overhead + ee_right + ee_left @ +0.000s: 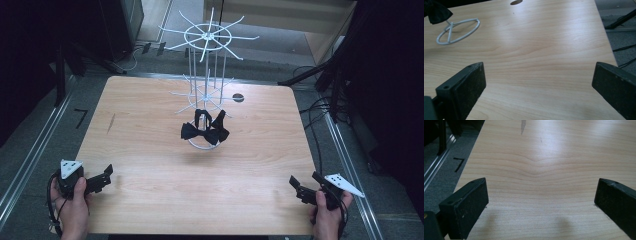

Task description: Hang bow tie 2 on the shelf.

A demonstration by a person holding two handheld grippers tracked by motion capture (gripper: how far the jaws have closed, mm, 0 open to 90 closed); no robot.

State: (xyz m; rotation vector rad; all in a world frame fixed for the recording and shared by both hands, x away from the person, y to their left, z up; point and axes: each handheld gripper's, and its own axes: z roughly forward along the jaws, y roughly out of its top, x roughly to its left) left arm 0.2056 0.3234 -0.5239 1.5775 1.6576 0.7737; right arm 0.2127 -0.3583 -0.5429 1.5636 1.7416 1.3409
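A white wire display rack (pixel 206 75) stands at the middle back of the wooden table (pixel 150 150), with spoked arms on two tiers and a ring base (pixel 456 31). A black bow tie (pixel 205 131) hangs low on it, just above the base; a corner of it shows as a black bow tie (pixel 435 13) in the right gripper view. My left gripper (pixel 106 176) rests at the table's front left corner, open, nothing between its jaws. My right gripper (pixel 299 185) sits at the front right corner, open and empty too.
A dark round hole (pixel 238 97) lies in the tabletop behind the rack. Metal rails (pixel 30 155) and grey floor flank the table; cables (pixel 320 107) trail off its right side. Dark stands rise at both back corners.
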